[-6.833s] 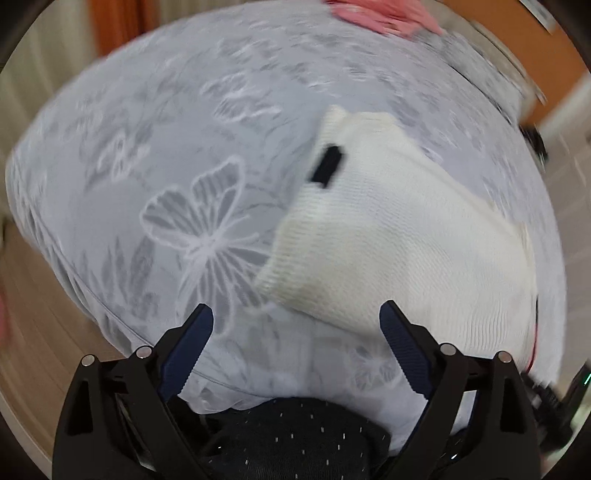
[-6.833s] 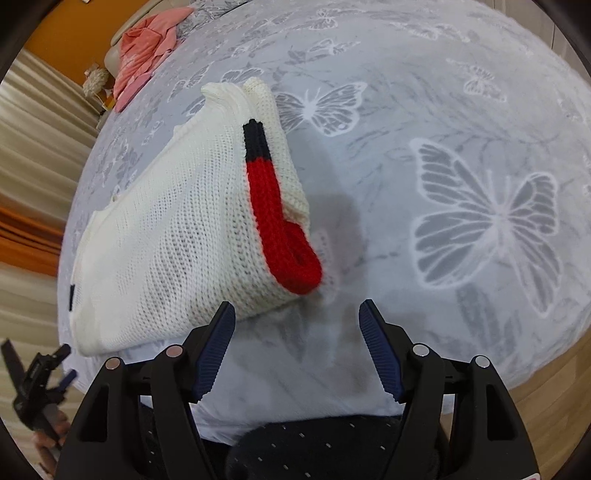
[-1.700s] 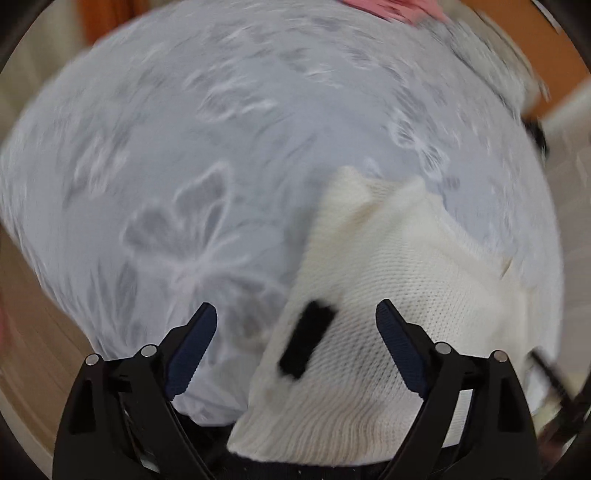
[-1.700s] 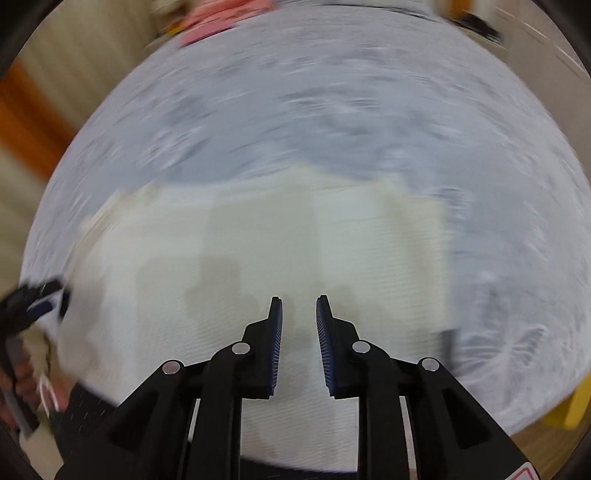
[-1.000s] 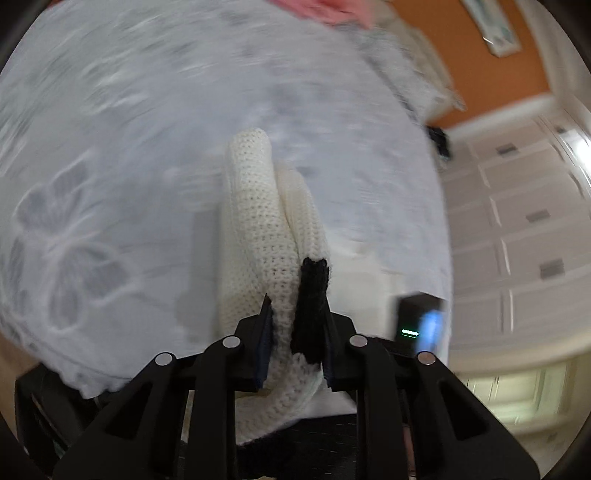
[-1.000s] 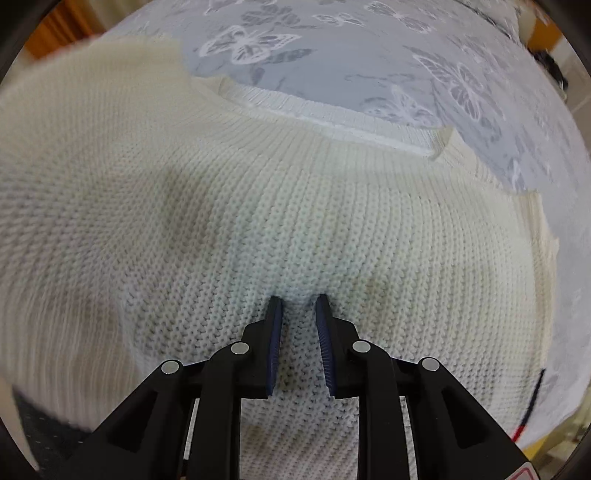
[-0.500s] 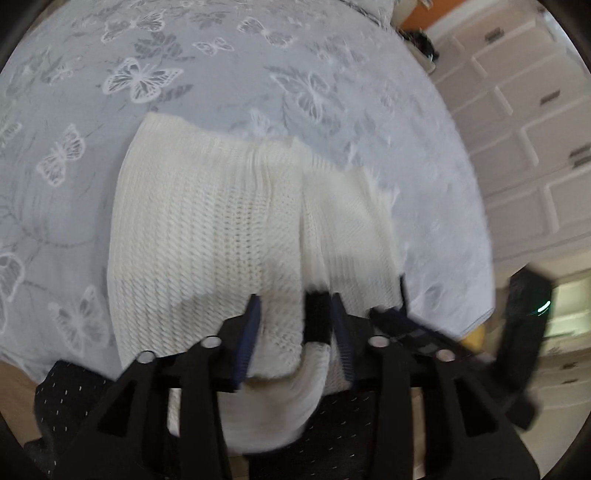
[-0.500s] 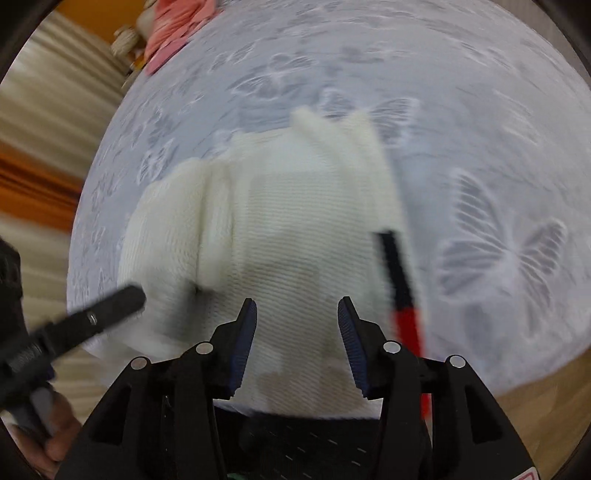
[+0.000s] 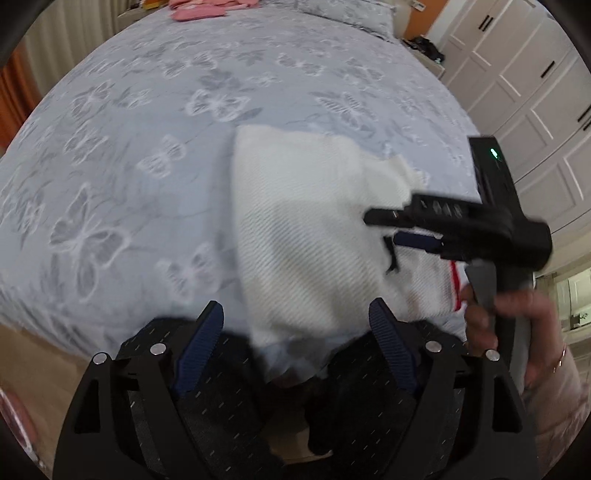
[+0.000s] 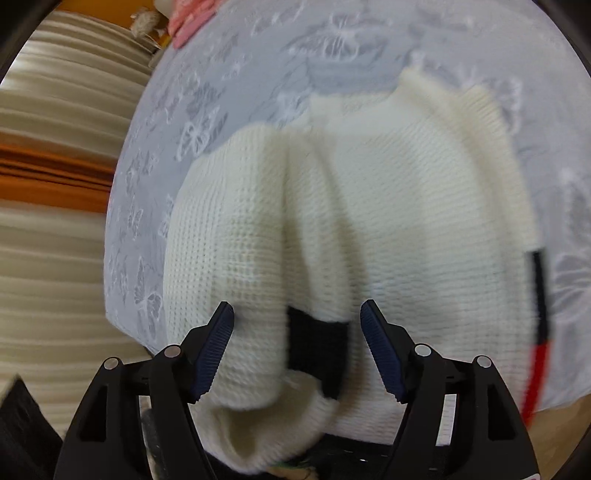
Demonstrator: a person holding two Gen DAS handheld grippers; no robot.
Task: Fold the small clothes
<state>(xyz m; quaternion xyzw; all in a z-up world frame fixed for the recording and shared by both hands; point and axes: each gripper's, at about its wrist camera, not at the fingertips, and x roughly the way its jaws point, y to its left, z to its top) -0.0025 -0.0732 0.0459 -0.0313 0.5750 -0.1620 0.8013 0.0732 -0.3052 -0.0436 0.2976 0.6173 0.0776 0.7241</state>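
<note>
A cream knitted sweater (image 9: 306,229) lies folded near the front edge of the grey butterfly-print bed (image 9: 147,147). My left gripper (image 9: 295,347) hovers over its near edge. Its jaws are opening, and the cloth lies below them with no pad pressing on it. In the right wrist view the sweater (image 10: 388,221) shows a black patch (image 10: 317,339) and a black-and-red stripe (image 10: 539,314) along its right side. My right gripper (image 10: 299,347) is also opening above the rolled fold, gripping nothing. The left wrist view shows that gripper (image 9: 391,230) over the sweater's right part, held by a hand (image 9: 517,332).
Pink clothes (image 9: 207,9) lie at the bed's far end. White cupboard doors (image 9: 535,92) stand to the right and a beige striped curtain (image 10: 55,184) hangs to the left. The person's dark dotted garment (image 9: 221,406) is at the near edge, beside wooden floor (image 10: 554,424).
Both grippers were shut on folds of the sweater; their jaws have spread wide and let go. Both hands have drawn back, and the sweater now lies folded on the bed.
</note>
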